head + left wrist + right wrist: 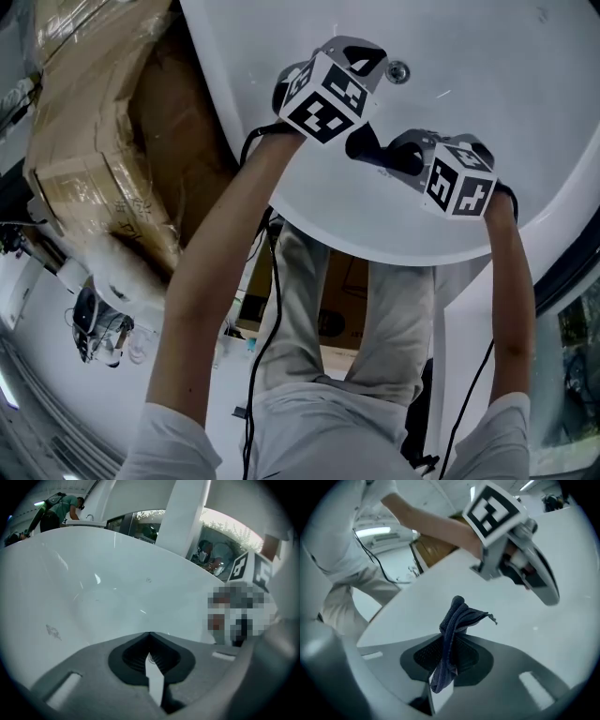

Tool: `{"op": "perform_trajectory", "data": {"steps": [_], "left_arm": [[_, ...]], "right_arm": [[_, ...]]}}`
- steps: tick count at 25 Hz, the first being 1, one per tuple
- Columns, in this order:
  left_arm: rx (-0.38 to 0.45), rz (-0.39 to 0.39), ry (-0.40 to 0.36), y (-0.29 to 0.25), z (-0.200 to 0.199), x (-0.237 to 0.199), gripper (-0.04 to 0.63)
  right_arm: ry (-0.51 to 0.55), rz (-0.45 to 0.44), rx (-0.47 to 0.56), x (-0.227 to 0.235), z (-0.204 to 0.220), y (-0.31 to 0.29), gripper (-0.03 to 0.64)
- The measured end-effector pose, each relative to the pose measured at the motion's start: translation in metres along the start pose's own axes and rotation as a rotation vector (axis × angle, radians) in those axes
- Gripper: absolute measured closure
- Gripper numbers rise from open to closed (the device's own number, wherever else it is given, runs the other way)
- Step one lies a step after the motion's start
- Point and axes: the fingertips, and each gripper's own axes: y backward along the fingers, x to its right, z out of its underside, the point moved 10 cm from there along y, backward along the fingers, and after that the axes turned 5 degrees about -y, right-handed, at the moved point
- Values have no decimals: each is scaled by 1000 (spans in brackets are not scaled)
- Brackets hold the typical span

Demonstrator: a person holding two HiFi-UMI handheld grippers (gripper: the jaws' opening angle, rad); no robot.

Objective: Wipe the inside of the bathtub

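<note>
Leaning over the rim of the bathtub (506,84) is how the person gets both tools down into the white basin, and both arms reach in side by side, near the drain fitting (398,71). I think that posture makes sense, since the inner wall is what needs wiping and the camera looks nearly straight down at it.

The right gripper (447,656) does the real work. Its jaws are clamped together on a dark blue cloth (457,620), bunched up, with a wad sticking out past the tips toward the tub surface and a tail hanging back behind them. I guess holding it with the wad out front lets fabric meet the enamel instead of plastic. Whether the cloth is actually touching the wall right now, I can't tell.

The left gripper (150,656) has its jaws closed with nothing between them, pointing at the bare curved tub wall. It hovers just beside the right one, probably along for balance.

Wrapped cardboard boxes (94,141) sit off beside the tub, out of the way.
</note>
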Motion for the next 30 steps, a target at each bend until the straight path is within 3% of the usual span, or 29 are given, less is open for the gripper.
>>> {"op": "perform_trajectory", "data": {"steps": [2, 5, 10, 16, 30], "left_arm": [[7, -5, 1, 0, 0, -2, 597], [4, -7, -2, 0, 4, 1, 597], [-3, 7, -26, -6, 9, 8, 597], [-10, -3, -16, -14, 20, 5, 597], [-30, -19, -13, -11, 38, 10, 597]], "right_arm": [[-24, 81, -121, 24, 21, -6, 557], [-54, 131, -192, 51, 44, -30, 557], [-53, 162, -246, 79, 62, -68, 557], [-105, 292, -254, 111, 74, -110, 555], [-113, 227, -391, 132, 97, -175, 555]]}}
